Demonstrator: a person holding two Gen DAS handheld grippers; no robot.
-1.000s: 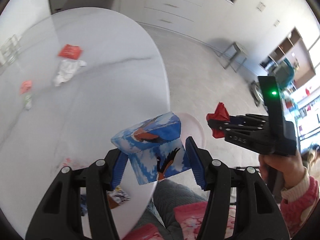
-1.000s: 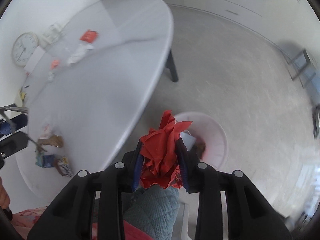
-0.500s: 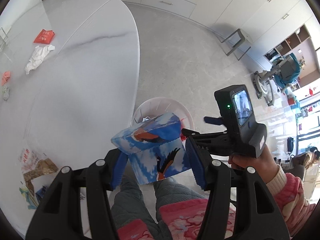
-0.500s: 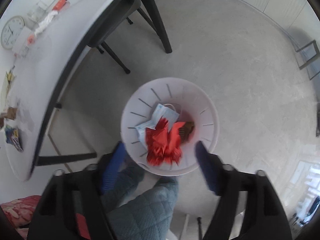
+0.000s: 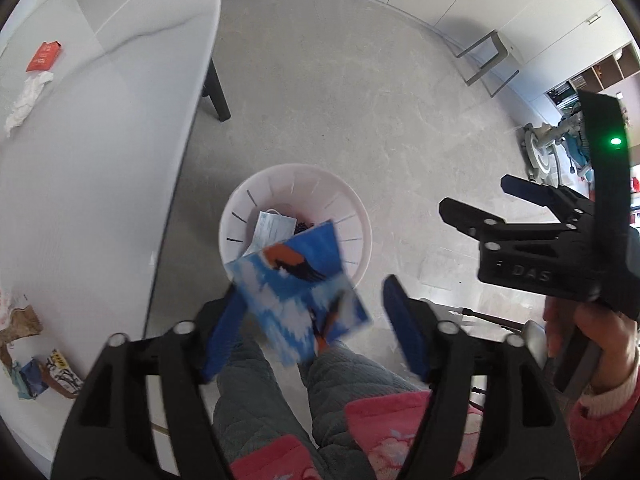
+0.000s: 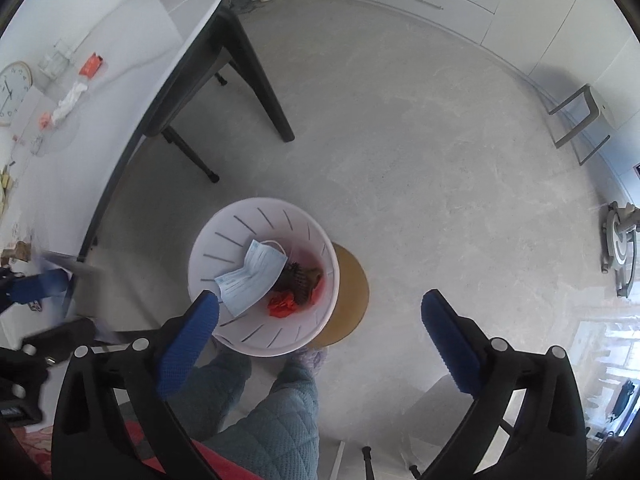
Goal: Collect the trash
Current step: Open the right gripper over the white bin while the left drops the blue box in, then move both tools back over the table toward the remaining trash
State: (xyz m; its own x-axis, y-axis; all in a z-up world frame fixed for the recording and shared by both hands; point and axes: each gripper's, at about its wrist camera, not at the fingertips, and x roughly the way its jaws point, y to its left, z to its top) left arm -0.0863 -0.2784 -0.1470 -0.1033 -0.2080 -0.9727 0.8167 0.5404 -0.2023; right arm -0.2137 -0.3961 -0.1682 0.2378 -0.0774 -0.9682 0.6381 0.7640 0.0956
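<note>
Tumbling glossy blue carton (image 5: 298, 286) between just-widened left claw (image 5: 316, 320), slotted white bin (image 5: 362, 220), right claw (image 6: 320, 336) just spread, empty

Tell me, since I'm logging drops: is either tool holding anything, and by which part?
Neither. The blue box hangs loose between the left tool's just-opened jaws, over the bin; right tool empty.

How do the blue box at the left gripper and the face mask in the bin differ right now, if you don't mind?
The blue box is bright blue with an orange bird print; the face mask is pale blue and plain. The box hangs blurred above the white bin, between the left gripper jaws, which have just been opening; the mask lies inside. Both are trash.
</note>
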